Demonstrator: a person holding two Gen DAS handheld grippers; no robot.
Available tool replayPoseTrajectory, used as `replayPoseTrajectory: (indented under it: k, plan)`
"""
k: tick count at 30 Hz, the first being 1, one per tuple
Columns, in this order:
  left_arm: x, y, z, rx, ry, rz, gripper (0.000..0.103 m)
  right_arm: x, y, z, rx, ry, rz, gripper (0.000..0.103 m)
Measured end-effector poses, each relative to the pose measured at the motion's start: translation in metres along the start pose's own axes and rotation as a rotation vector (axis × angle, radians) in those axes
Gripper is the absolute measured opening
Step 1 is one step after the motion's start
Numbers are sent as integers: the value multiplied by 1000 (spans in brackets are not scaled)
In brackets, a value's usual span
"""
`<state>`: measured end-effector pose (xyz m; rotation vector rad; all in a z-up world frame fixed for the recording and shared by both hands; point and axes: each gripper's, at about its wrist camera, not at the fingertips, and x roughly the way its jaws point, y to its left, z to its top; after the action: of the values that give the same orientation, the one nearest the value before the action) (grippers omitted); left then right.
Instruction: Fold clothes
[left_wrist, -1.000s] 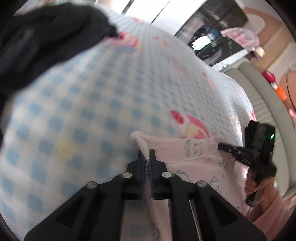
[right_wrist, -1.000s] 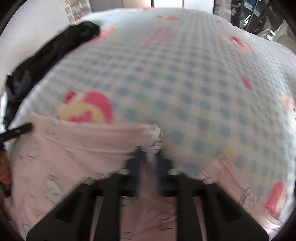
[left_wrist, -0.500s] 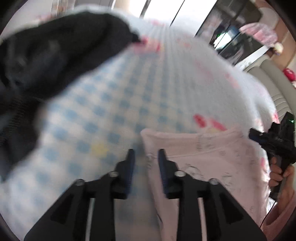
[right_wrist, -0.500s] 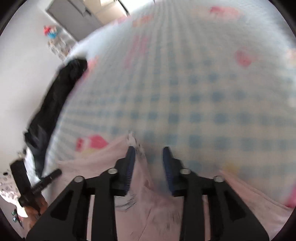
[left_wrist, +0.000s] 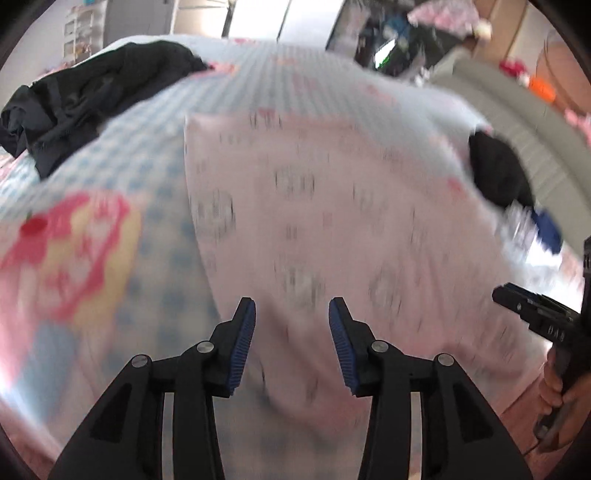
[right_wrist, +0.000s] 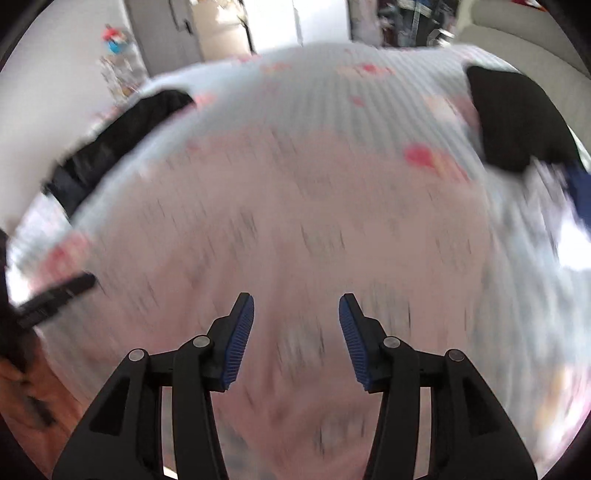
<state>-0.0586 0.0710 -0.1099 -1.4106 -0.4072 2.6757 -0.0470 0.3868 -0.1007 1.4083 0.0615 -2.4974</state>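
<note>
The pink printed garment (left_wrist: 332, 206) is lying spread flat on the bed (left_wrist: 155, 155), over the blue-checked sheet, directly ahead of both cameras. In the left wrist view its left edge is running straight up the bed to a squared far corner. Both views are blurring with motion, so finer seams and hems are not showing.

The left hand-held gripper (left_wrist: 291, 332) is hanging above the near part of the cloth with its jaws spread wide and nothing between them. The right hand-held gripper (right_wrist: 295, 332) is doing the same — wide apart, empty, pointing over the middle of the garment.

The fabric is looking thin, light and limp — it is likely to sag and drag if lifted by one point alone, and a single layer may slip out of a shallow bite. Pinching a good fold of cloth at two matching corners or along one edge seems the safer hold, so the panel travels evenly.

A dark garment (left_wrist: 92, 103) is sitting heaped at the far left of the bed, well apart, and another dark piece (left_wrist: 498, 173) is lying near the right edge.
</note>
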Motion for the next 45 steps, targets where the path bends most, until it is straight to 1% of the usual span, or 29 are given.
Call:
replayPoseTrajectory:
  k: [2, 5, 9, 11, 12, 14, 15, 16, 18, 19, 21, 23, 25, 27, 28, 31, 32, 33, 34, 35, 37, 40, 42, 44, 45]
  plan:
    - [0, -8, -20, 14, 22, 22, 43, 5, 0, -27, 24, 29, -26, 49]
    - [-1, -18, -47, 24, 50, 46, 45, 8, -13, -53, 49, 19, -67, 50]
    - [-11, 4, -56, -97, 22, -42, 45, -9, -21, -60, 107, -33, -59, 49]
    - [-17, 15, -61, -158, 8, -86, 45, -30, -25, -64, 134, -111, -79, 49]
    - [-19, 20, -63, -189, 1, -108, 46, -34, -25, -65, 143, -144, -92, 49]
    - [-24, 32, -68, -249, -14, -152, 48, -43, -33, -72, 191, -179, -121, 55]
    - [-27, 37, -70, -280, -21, -174, 48, -44, -40, -76, 227, -168, -116, 56]
    - [-29, 43, -72, -310, -28, -196, 48, -40, -48, -80, 268, -138, -96, 56]
    - [-34, 51, -77, -361, -39, -238, 48, -29, -53, -79, 311, -91, -68, 56]
    - [-33, 50, -79, -361, -36, -258, 48, -26, -54, -78, 322, -83, -51, 56]
    - [-30, 47, -83, -377, -28, -330, 48, -27, -52, -78, 328, -91, -8, 56]
    - [-23, 47, -85, -400, -10, -379, 48, -28, -45, -78, 309, -99, 58, 56]
    - [-20, 46, -87, -389, 4, -345, 48, -27, -38, -79, 300, -83, 72, 55]
    - [-19, 44, -89, -377, 7, -329, 48, -19, -36, -82, 300, -46, 7, 54]
    - [-19, 43, -89, -376, 4, -329, 48, -17, -37, -82, 306, -35, -8, 53]
    - [-21, 45, -90, -379, -11, -351, 45, -18, -41, -83, 350, -42, 27, 52]
    - [-22, 45, -91, -379, -16, -358, 43, -20, -42, -83, 355, -48, 44, 47]
    - [-23, 45, -91, -379, -21, -365, 35, -21, -42, -83, 364, -53, 70, 43]
    - [-23, 43, -91, -375, -27, -372, 30, -21, -43, -84, 377, -59, 102, 34]
    - [-24, 41, -91, -370, -32, -376, 29, -21, -44, -84, 388, -65, 127, 29]
    - [-26, 35, -91, -356, -42, -372, 23, -19, -47, -82, 405, -79, 160, 24]
    - [-30, 34, -90, -364, -61, -400, 23, -22, -46, -79, 401, -108, 182, 19]
    - [-32, 36, -90, -377, -73, -416, 23, -26, -42, -76, 384, -137, 199, 18]
    - [-30, 39, -90, -402, -59, -414, 23, -22, -39, -72, 373, -137, 176, 19]
    - [-27, 41, -91, -417, -41, -405, 27, -19, -38, -71, 374, -122, 151, 19]
